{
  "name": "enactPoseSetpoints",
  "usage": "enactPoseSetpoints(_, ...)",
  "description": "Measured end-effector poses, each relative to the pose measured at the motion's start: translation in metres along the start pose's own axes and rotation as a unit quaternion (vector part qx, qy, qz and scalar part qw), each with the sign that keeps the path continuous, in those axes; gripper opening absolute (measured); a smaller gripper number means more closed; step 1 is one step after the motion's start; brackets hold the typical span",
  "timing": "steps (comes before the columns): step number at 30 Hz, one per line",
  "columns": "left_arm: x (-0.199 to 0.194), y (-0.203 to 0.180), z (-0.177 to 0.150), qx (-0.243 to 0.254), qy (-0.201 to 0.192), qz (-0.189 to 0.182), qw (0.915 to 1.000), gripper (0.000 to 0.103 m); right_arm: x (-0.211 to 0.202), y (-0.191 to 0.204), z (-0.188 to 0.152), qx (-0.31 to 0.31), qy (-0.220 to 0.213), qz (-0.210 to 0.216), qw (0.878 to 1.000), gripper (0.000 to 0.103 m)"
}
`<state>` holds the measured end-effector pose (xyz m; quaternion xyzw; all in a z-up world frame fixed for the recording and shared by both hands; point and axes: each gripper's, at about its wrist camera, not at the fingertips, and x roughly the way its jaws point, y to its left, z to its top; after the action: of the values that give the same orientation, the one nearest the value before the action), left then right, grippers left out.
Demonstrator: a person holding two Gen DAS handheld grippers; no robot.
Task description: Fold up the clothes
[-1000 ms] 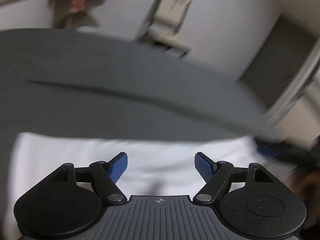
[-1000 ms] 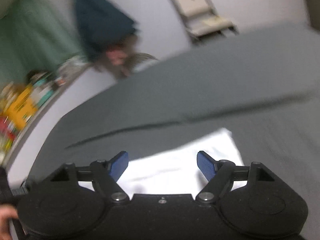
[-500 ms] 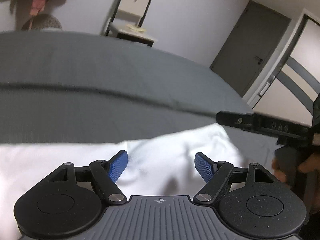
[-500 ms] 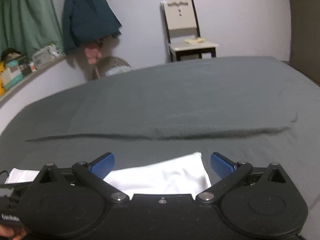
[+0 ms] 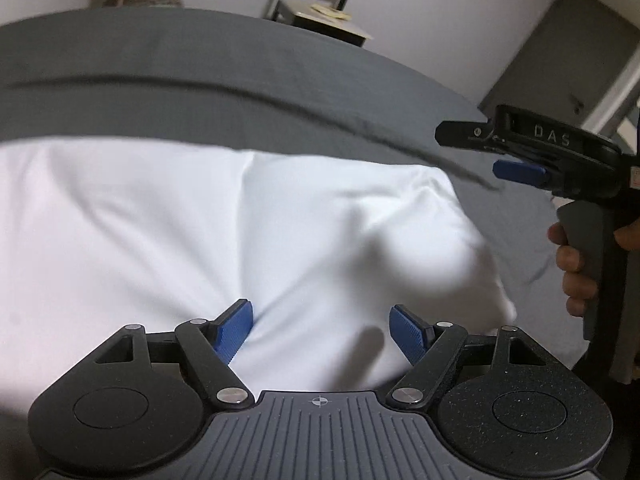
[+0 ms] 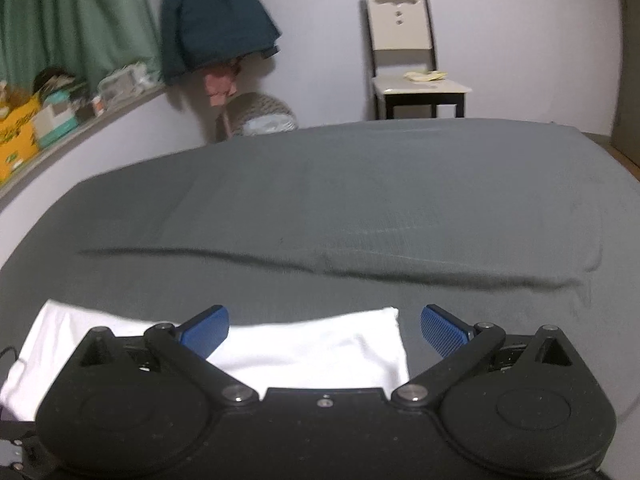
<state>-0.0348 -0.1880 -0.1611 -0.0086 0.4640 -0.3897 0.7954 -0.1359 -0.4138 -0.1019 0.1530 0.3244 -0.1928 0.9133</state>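
Readable text: one marking only.
"DAS" in raised letters on the black body of the right gripper (image 5: 520,170), seen from the left wrist view at the right edge. The yellow box (image 6: 16,136) on the ledge in the right wrist view carries print, but it's too blurred to read. No other labels, numbers or signs are legible.

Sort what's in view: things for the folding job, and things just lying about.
For the job: white garment, left tool, right tool, both open, grey bed cover.

Lying about: chair, dark jacket, green curtain, shelf clutter.
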Motion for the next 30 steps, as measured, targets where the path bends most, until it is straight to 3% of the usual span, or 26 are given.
enactPoseSetpoints(5,-0.006,-0.007,-0.010,-0.004,0.013,-0.008,0.9999,0.077,0.004,-0.035,-0.002,-0.004,0.074,0.061,0.995,0.103)
enactPoseSetpoints(10,-0.008,-0.006,-0.014,-0.033,0.032,-0.007,0.9989,0.077,0.010,-0.082,-0.018,0.101,0.123,0.113,0.981,0.101)
enactPoseSetpoints(13,-0.011,0.011,-0.013,-0.108,0.081,-0.044,0.9899,0.077,0.017,-0.092,-0.024,0.130,0.142,0.133,0.972,0.096)
enactPoseSetpoints(16,-0.025,0.029,-0.003,-0.161,0.076,-0.102,0.9786,0.077,0.026,-0.087,-0.027,0.125,0.160,0.147,0.968,0.089)
enactPoseSetpoints(18,-0.046,0.034,0.011,-0.140,0.041,-0.118,0.9822,0.077,0.033,-0.085,-0.029,0.121,0.173,0.156,0.965,0.085)
enactPoseSetpoints(21,-0.070,0.042,0.039,-0.068,0.028,-0.097,0.9926,0.078,0.041,-0.082,-0.030,0.118,0.183,0.168,0.962,0.084)
enactPoseSetpoints(23,-0.076,0.054,0.054,-0.041,0.048,-0.090,0.9939,0.078,0.042,-0.086,-0.029,0.131,0.177,0.164,0.962,0.070)
enactPoseSetpoints(25,-0.080,0.068,0.063,-0.013,0.068,-0.097,0.9929,0.078,0.041,-0.091,-0.030,0.141,0.170,0.155,0.963,0.049)
enactPoseSetpoints(27,-0.085,0.081,0.067,0.023,0.079,-0.081,0.9933,0.078,0.041,-0.095,-0.033,0.151,0.174,0.165,0.959,0.049)
enactPoseSetpoints(29,-0.093,0.095,0.068,0.046,0.046,-0.046,0.9968,0.078,0.042,-0.098,-0.036,0.166,0.183,0.184,0.951,0.049)
enactPoseSetpoints(30,-0.093,0.102,0.068,0.034,0.029,-0.036,0.9984,0.078,0.042,-0.098,-0.036,0.170,0.186,0.185,0.950,0.048)
